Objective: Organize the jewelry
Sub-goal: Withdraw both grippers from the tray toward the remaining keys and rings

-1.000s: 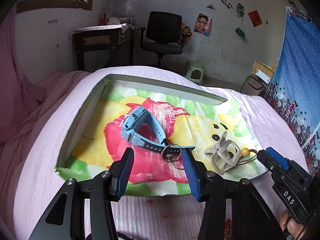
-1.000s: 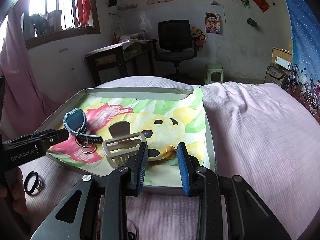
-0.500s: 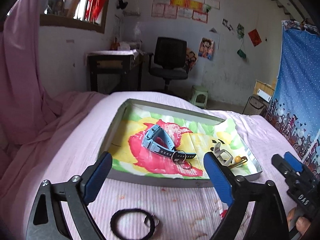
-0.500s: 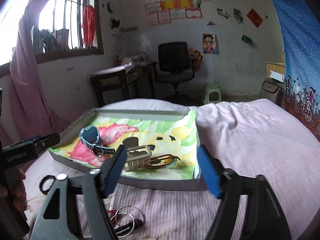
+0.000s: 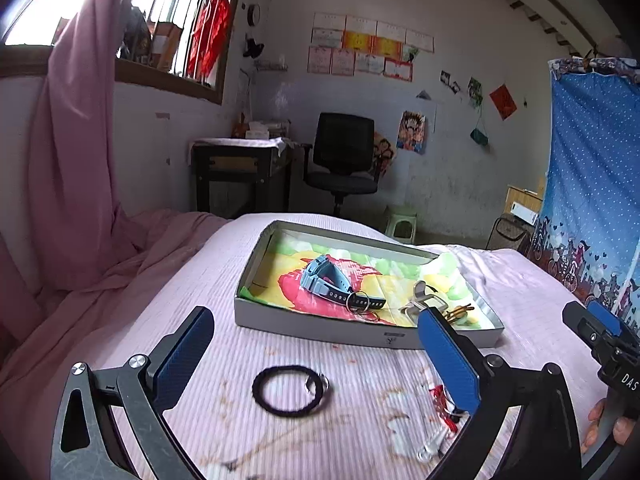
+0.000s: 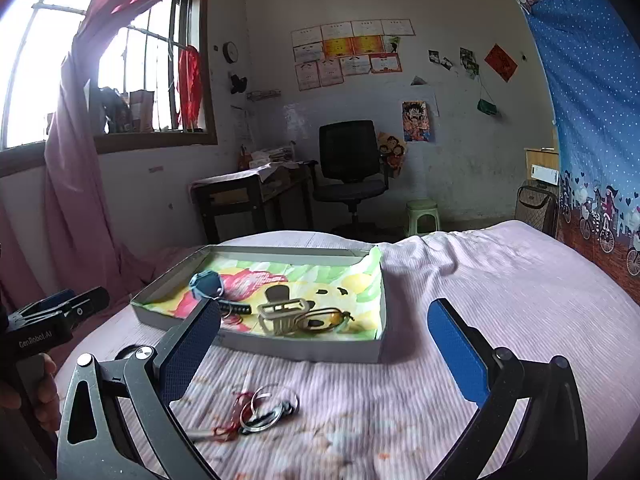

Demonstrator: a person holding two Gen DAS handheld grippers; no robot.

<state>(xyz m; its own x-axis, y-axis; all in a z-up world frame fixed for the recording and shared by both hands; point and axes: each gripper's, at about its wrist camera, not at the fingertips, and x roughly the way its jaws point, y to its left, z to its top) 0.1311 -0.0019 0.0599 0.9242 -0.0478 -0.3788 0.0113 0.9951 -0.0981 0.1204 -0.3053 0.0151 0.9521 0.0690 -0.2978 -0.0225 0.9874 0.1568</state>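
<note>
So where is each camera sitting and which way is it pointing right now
Left wrist: rides the open left gripper, facing across the pink bed to the shallow grey cardboard tray, black hair tie between its fingers; the right gripper and fingertips show at right.
Right wrist: rides the open right gripper, same heading, over silver key rings; the left gripper and hand show at left.
Shared: tray, blue wristwatch.

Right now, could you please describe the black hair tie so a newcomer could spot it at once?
On the pink bedspread, look just in front of the shallow tray. The black hair tie lies flat there, a plain dark loop, unlike the metal key rings with red string nearby.
</note>
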